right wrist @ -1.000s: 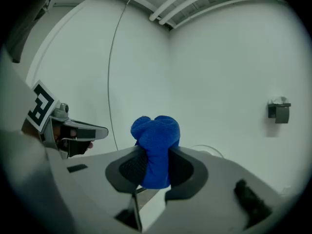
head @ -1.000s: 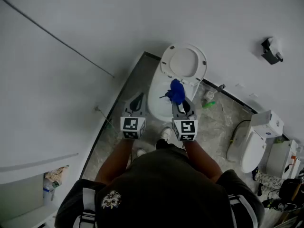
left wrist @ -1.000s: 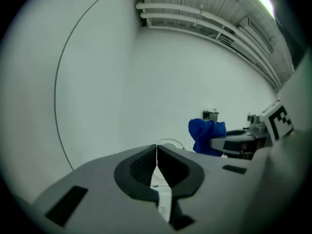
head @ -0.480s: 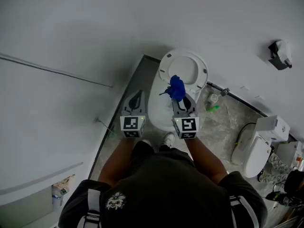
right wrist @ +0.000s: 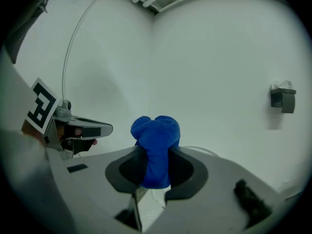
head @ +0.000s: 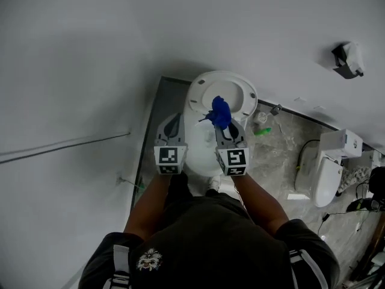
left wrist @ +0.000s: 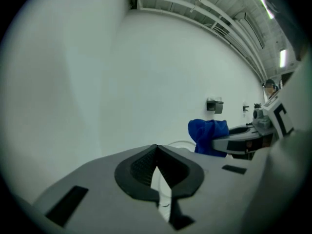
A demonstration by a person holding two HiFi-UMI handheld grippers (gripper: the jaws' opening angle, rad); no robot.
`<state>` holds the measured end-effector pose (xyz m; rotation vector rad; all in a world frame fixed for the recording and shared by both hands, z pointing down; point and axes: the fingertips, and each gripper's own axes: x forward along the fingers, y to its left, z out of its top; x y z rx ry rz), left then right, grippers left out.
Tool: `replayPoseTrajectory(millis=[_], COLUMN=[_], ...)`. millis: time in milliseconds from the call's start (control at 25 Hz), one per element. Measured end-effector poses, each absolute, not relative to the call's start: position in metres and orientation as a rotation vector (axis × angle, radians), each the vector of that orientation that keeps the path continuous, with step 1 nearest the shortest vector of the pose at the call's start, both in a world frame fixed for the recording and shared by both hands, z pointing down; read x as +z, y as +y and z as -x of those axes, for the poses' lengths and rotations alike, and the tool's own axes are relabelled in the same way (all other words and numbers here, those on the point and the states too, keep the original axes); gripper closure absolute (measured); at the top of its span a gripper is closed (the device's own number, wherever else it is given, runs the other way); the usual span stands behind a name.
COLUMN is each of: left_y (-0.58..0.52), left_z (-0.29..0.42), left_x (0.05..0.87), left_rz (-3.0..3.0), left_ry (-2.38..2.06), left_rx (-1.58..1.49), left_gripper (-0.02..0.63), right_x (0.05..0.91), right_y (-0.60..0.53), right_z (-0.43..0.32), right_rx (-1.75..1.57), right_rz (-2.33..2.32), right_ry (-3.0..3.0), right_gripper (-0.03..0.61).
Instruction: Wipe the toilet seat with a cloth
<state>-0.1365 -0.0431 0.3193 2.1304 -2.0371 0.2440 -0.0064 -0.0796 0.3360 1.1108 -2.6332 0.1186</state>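
Note:
A white toilet point(head: 201, 138) stands against the wall with its lid raised point(head: 237, 91). My right gripper point(head: 224, 123) hangs over the bowl, shut on a bunched blue cloth point(head: 220, 112) that sticks up past the jaws point(right wrist: 156, 147). My left gripper point(head: 172, 124) is level with it, over the toilet's left side, its jaws shut with nothing between them point(left wrist: 156, 150). From the left gripper view the blue cloth point(left wrist: 207, 136) shows to the right. The seat itself is mostly hidden under the grippers.
White walls close in on the left and behind. A second white toilet point(head: 328, 170) stands at the right on the marbled floor point(head: 278, 155). A green bottle point(head: 262, 131) lies beside the near toilet. A black holder point(head: 346, 62) hangs on the wall.
The view has swung left and the toilet now sits nearer the centre. Both grippers keep their places side by side over the toilet, the cloth still in the right one.

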Motion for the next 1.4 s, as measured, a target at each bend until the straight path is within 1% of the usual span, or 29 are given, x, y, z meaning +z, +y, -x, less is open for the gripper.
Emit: replayPoseTrajectory(millis=[320,520,840,1120,1400], left_y=[-0.108,-0.137,-0.172,-0.188,-0.2], left_z=[0.162,0.167,0.171,0.164,0.135], left_x=[0.374,0.404,0.428,0.433,0.43], left_rz=[-2.226,-2.263,-2.299,-2.306,-2.338], left_ry=[-1.781,-1.662,-1.567,-1.537,-1.49], left_rx=[0.16,0.198,0.284,0.33,0.349], left_gripper=[0.603,0.603,0.603,0.603,0.603], right_x=[0.4,0.425,0.469,0.461,0.443], right_y=[-0.133,-0.165,-0.201,-0.223,-0.238], right_z=[0.029,0.043,0.064,0.059,0.018], right_rx=[0.205,0.252,0.432,0.434,0.426], right_rz=[-1.223,-1.225,-1.161,-1.192,-1.304], right_ry=[-2.377,-2.279,-2.146,-2.165,-2.17], right_gripper=[0.486,0.486,0.486,0.486,0.486])
